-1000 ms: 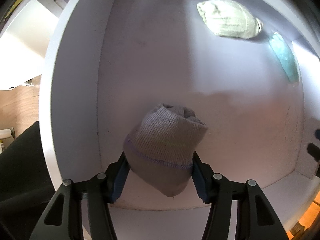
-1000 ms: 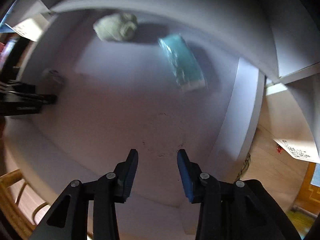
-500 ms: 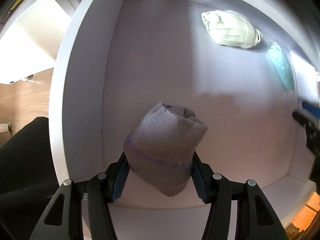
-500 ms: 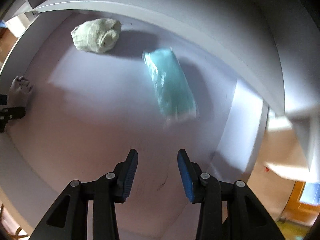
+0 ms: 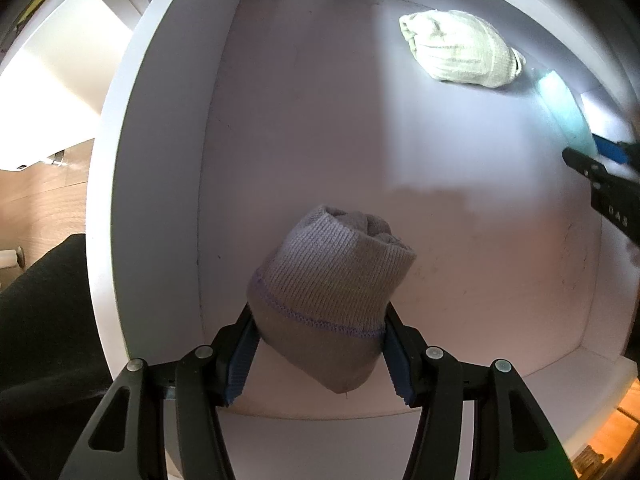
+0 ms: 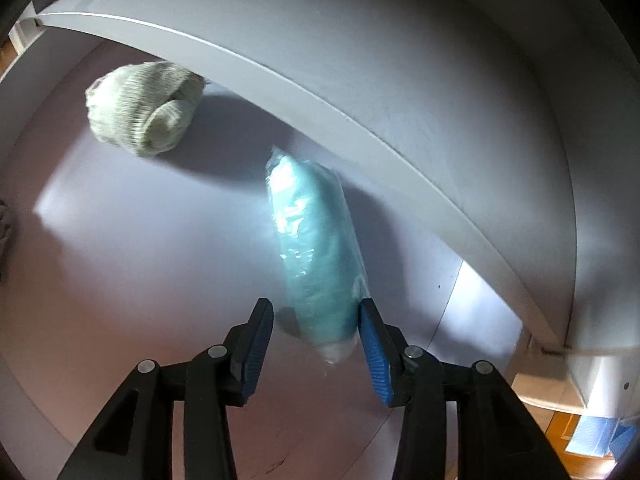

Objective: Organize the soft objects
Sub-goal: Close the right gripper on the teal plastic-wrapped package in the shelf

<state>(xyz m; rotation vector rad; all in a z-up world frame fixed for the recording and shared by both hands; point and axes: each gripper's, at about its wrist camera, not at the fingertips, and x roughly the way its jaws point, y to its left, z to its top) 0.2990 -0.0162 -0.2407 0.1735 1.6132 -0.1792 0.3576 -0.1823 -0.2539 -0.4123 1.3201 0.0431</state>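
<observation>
My left gripper (image 5: 318, 354) is shut on a rolled grey knitted sock (image 5: 332, 284) and holds it near the front left of a white shelf compartment (image 5: 304, 120). A pale green rolled sock (image 5: 460, 48) lies at the back of the shelf; it also shows in the right wrist view (image 6: 144, 110). A teal soft pack in clear plastic (image 6: 316, 256) lies at the right side of the shelf. My right gripper (image 6: 316, 340) is open, with the near end of the pack between its jaws. The right gripper's fingers (image 5: 592, 168) show at the right edge of the left wrist view.
The shelf's left wall (image 5: 160, 184) stands close beside the grey sock. An upper shelf board (image 6: 360, 92) overhangs the teal pack and the right side wall (image 6: 480, 312) stands just beyond it. Wooden floor (image 5: 32, 192) shows outside at the left.
My right gripper has moved forward into the shelf until the teal pack's near end sits between its open jaws. My left gripper with the grey sock has barely moved.
</observation>
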